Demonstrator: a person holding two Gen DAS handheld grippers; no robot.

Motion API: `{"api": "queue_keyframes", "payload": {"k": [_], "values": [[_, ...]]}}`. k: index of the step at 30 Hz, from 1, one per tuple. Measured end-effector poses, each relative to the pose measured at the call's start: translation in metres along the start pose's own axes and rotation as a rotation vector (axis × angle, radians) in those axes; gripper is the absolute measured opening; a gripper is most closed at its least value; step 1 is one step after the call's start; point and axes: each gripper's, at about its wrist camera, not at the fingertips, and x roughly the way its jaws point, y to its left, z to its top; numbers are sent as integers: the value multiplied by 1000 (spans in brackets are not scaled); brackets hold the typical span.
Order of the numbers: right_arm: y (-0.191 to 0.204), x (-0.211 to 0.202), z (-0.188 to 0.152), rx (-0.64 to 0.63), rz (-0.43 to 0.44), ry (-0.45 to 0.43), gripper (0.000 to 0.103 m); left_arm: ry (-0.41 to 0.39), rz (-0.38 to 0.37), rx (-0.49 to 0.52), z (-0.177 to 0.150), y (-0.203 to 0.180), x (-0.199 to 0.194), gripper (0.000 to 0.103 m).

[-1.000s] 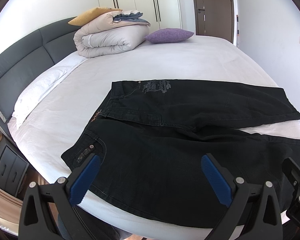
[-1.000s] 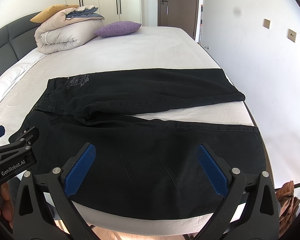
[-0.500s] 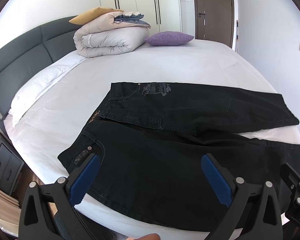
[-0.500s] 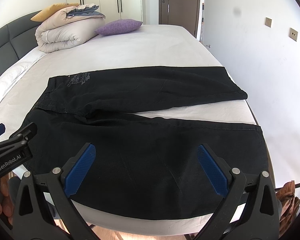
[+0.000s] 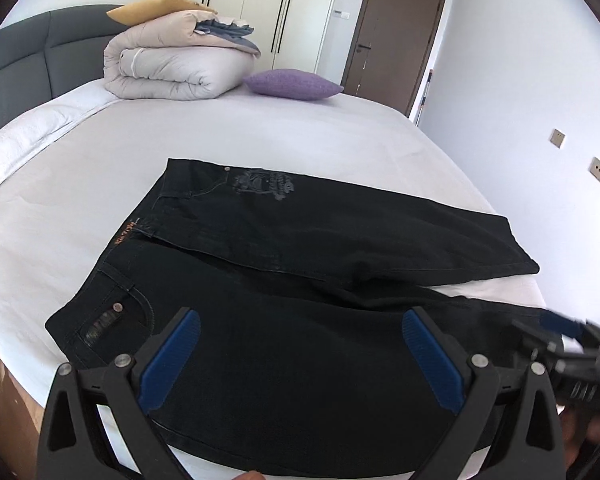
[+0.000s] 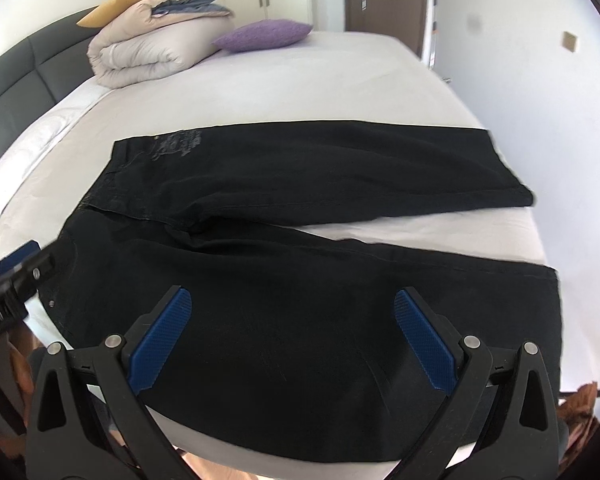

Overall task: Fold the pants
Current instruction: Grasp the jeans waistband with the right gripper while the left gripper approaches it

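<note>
We see black pants (image 5: 300,280) spread flat on a white bed (image 5: 280,136), wardrobe doors (image 5: 260,12) behind. Both our grippers, left (image 5: 300,356) and right (image 6: 292,336), hold their fingers wide, empty.

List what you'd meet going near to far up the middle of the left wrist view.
Left gripper → black pants → bare white sheet of the bed → purple pillow → white wardrobe doors.
</note>
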Motion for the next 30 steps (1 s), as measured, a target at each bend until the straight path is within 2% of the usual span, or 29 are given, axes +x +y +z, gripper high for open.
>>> {"api": "queue_keyframes", "payload": {"k": [6, 8, 12, 14, 16, 17, 19, 20, 21, 23, 27, 28, 30], "values": [[11, 32, 54, -115, 85, 24, 103, -16, -37, -122, 8, 59, 9, 103], [23, 46, 80, -199, 119, 27, 99, -18, -38, -139, 12, 78, 14, 103], [57, 81, 128, -371, 193, 60, 80, -14, -51, -184, 24, 117, 28, 103], [78, 105, 156, -445, 237, 91, 78, -20, -66, -201, 29, 131, 36, 103], [100, 128, 180, -513, 280, 111, 59, -27, -81, -216, 34, 142, 43, 103], [106, 138, 188, -535, 277, 123, 54, -32, -96, -227, 36, 148, 47, 103], [123, 165, 208, -584, 262, 156, 35, -43, -124, -245, 37, 153, 54, 103], [127, 175, 215, -597, 260, 164, 31, -46, -136, -255, 37, 156, 59, 102], [134, 190, 227, -614, 258, 173, 31, -48, -150, -266, 36, 158, 64, 101], [137, 211, 239, -619, 270, 194, 31, -51, -180, -279, 32, 159, 70, 91], [146, 252, 262, -615, 300, 248, 31, -14, -228, -292, 22, 157, 84, 79], [152, 264, 269, -629, 304, 249, 31, -11, -238, -290, 21, 157, 86, 73], [159, 277, 272, -648, 302, 250, 31, -15, -248, -288, 21, 156, 87, 71]]}}
